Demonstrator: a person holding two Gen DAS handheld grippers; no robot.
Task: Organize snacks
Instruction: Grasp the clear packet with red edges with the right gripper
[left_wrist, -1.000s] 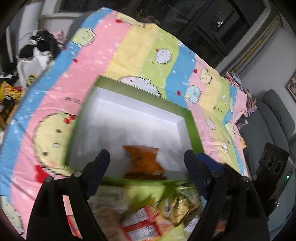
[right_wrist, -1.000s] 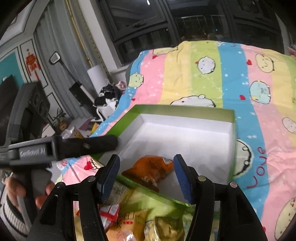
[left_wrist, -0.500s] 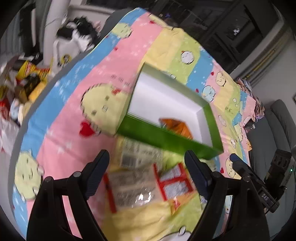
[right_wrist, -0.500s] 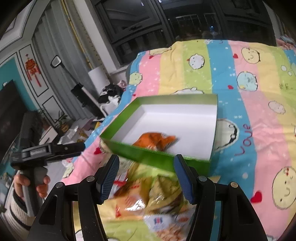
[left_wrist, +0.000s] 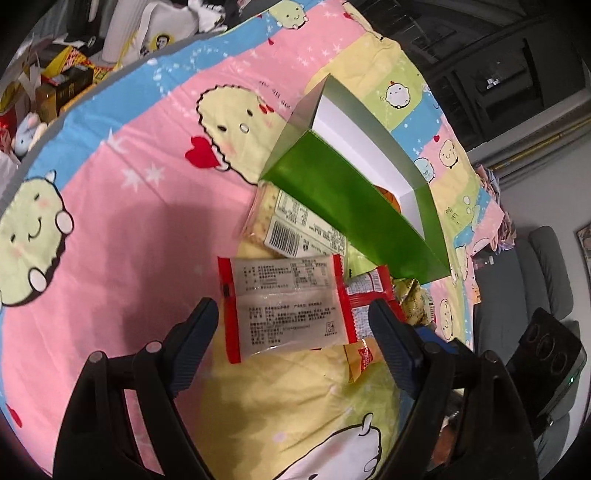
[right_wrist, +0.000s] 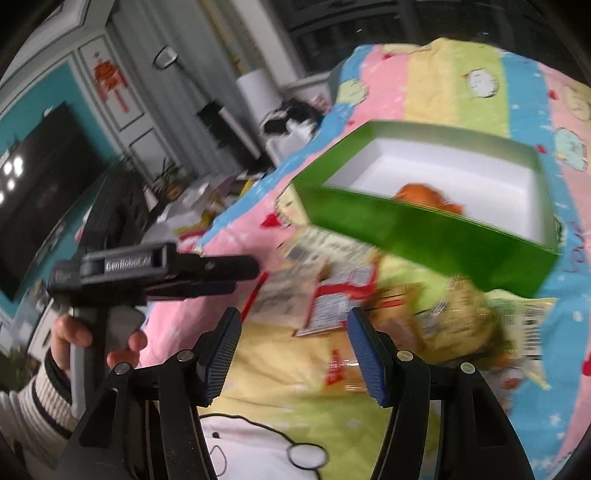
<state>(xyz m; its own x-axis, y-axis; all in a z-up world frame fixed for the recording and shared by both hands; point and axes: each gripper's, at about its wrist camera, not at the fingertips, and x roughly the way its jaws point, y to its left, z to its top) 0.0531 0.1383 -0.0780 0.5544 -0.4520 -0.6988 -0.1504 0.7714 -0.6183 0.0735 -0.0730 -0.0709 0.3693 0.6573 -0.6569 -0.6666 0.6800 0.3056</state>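
"GenRobot.AI" printed on left claw (right_wrist: 207, 277); both claws spread, right claw (right_wrist: 295, 354) empty.

A green box (left_wrist: 343, 199) with a white inside sits open on the bed cover, and an orange snack bag (right_wrist: 428, 195) lies inside it against the near wall. Just in front of the box a loose heap of packets lies flat. A pale cracker packet (left_wrist: 291, 225), barcode side up, touches the box wall. A red-edged packet (left_wrist: 286, 306) with a clear printed back overlaps it. Beside that lie a smaller red packet (left_wrist: 369, 291), a crinkled gold packet (left_wrist: 415, 301) and an orange packet (left_wrist: 364, 358).
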